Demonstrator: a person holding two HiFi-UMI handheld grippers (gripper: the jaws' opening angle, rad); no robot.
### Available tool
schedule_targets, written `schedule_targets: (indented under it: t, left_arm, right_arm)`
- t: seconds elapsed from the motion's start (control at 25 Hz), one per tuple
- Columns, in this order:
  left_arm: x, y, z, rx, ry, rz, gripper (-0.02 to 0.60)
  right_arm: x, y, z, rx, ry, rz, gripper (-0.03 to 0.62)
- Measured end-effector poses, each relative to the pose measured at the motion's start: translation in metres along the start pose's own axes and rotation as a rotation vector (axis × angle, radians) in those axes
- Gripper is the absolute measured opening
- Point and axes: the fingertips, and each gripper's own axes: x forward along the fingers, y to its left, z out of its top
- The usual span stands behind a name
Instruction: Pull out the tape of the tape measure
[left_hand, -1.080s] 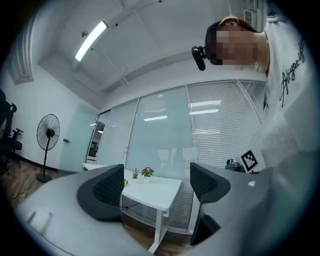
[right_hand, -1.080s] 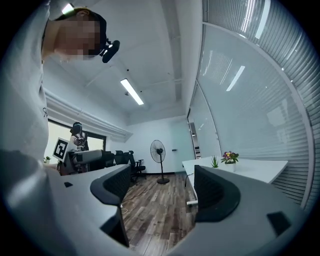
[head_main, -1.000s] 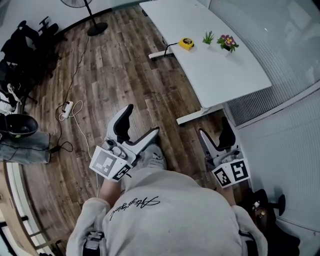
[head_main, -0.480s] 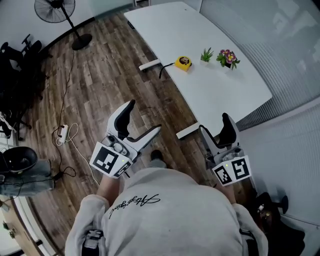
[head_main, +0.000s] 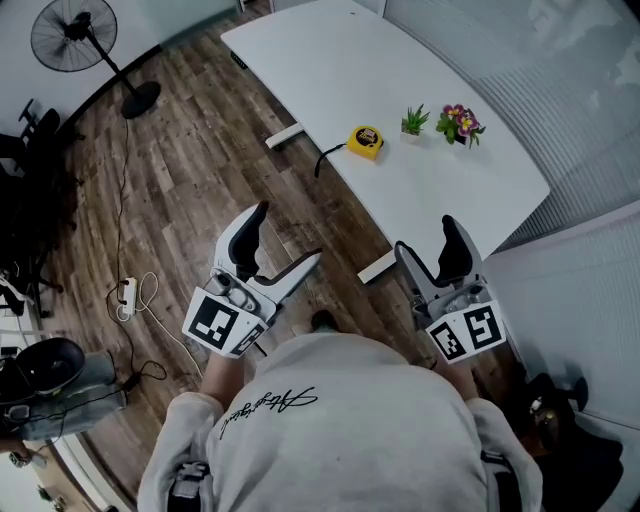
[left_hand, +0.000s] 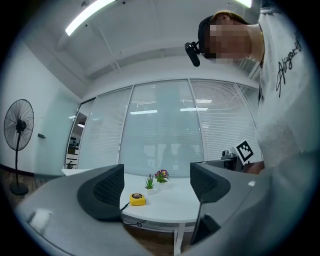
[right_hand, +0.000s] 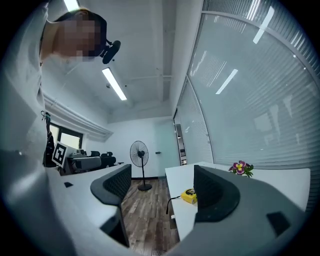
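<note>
Change: table (head_main: 440, 190) and tape measure (head_main: 366, 141) are shown lower in the head view than a second ago, closer to both grippers.
Left gripper (head_main: 288, 235): jaws are held wide, nothing between them.
Right gripper (head_main: 424, 236): jaws are spread too, empty.
Tape measure: set by the table's floor-side edge, its black strap (head_main: 330, 155) trailed over that edge.
Bearing: ahead, between both grippers' lines, well apart from each; neither is judged clearly nearer.

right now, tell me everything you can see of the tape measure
The tape measure is a small yellow case with a dark round face, lying on the white table near its edge, beside a green plant. A black cord trails from it over the edge. No tape looks drawn out.
</note>
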Motion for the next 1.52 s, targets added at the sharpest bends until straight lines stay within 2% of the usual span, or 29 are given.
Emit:
schedule_targets:
  t: [0.24,0.48,0.68,0.8,1.0,1.24,1.44,1.52]
  left_arm:
    - [0.023,0.022,-0.006,0.025,0.021,-0.052,0.396]
    - [0.05,0.027,-0.011,0.029,0.033,-0.063,0.396]
    - [0.084,0.036,-0.016,0.047,0.055,-0.075,0.394]
    - [0.107,0.039,-0.026,0.09,0.089,-0.108,0.394]
    - [0.145,0.048,-0.059,0.142,0.17,-0.172,0.394]
    - [0.19,0.057,-0.108,0.241,0.272,-0.288,0.394]
    - [0.217,0.068,-0.147,0.202,0.35,-0.366,0.396]
    - [0.226,0.07,-0.163,0.219,0.392,-0.409,0.396]
  right_arm:
    - [0.025,-0.014,0.008,0.01,-0.037,-0.037,0.371]
    - [0.027,-0.043,-0.002,0.031,-0.003,-0.066,0.365]
    - [0.049,-0.06,0.004,0.03,0.002,-0.025,0.364]
    - [0.063,-0.069,0.016,0.019,-0.016,0.002,0.362]
    - [0.067,-0.082,0.014,0.012,-0.001,0.024,0.36]
    - [0.059,-0.105,-0.002,0.054,0.033,-0.015,0.356]
    - [0.052,-0.118,-0.009,0.063,0.054,-0.042,0.354]
    - [0.049,-0.126,-0.01,0.063,0.059,-0.057,0.354]
